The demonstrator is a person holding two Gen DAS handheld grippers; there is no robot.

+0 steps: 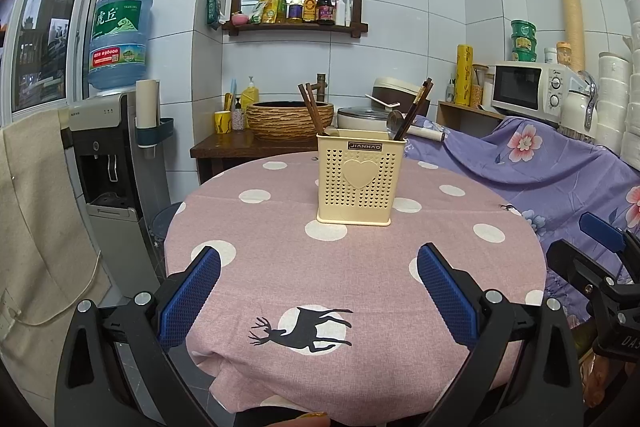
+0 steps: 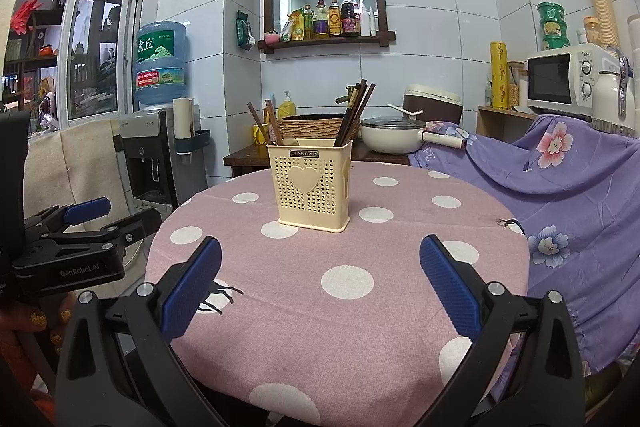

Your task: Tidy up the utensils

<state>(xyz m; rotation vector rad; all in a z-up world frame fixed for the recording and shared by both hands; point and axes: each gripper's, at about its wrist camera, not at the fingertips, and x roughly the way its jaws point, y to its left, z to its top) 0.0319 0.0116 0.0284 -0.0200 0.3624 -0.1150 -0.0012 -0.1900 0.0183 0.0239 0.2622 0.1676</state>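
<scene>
Claws: left gripper and right gripper both gape wide, holding nothing, above the near edge of the table.
Progress: looks finished, or not yet begun; no loose utensils on the cloth.
Holder: cream plastic basket, upright, mid-table toward the far side.
Contents: dark chopsticks leaning, a metal spoon among them.

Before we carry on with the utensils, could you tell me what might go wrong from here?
1. The yellow utensil holder is tall and looks light; tugging the leaning chopsticks could tip it.
2. The pink tablecloth drapes loosely; an open left gripper or right gripper might snag it and drag the holder.
</scene>
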